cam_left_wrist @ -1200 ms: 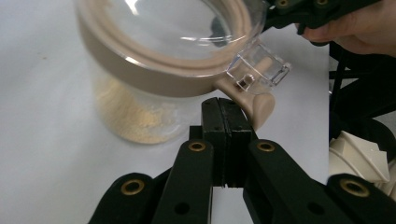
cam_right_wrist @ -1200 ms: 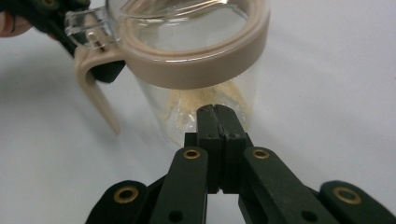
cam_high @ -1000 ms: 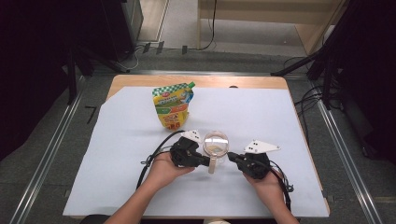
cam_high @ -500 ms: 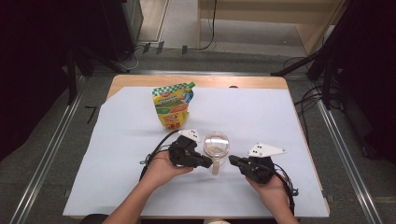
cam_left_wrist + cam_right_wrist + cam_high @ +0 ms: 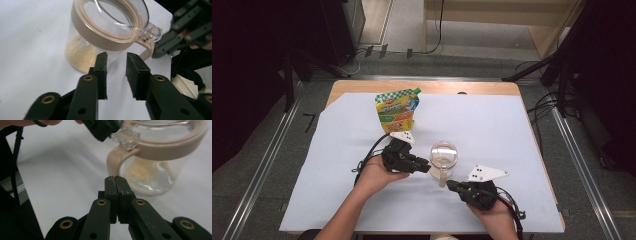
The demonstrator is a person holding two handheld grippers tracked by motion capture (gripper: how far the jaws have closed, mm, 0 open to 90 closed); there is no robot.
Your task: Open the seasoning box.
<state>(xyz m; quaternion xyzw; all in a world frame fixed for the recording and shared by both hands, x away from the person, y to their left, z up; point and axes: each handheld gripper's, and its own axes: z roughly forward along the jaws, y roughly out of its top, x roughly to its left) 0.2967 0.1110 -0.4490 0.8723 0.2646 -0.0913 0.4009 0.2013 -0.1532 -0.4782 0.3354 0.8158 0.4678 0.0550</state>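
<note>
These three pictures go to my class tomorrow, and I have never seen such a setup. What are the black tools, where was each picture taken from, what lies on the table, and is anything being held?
A person sits at a table covered in white and holds a hand tool with two black jaws in each hand. The wide picture comes from a fixed camera above; the two close-ups come from cameras riding on the tools.

On the table stand a clear jug with a beige rim and handle and some pale grains at its bottom, and farther back a colourful pouch.

The left gripper has just been opening; its jaws stand apart beside the jug with nothing between them. The right gripper is shut, empty, near the jug's handle. Nothing is held.
</note>
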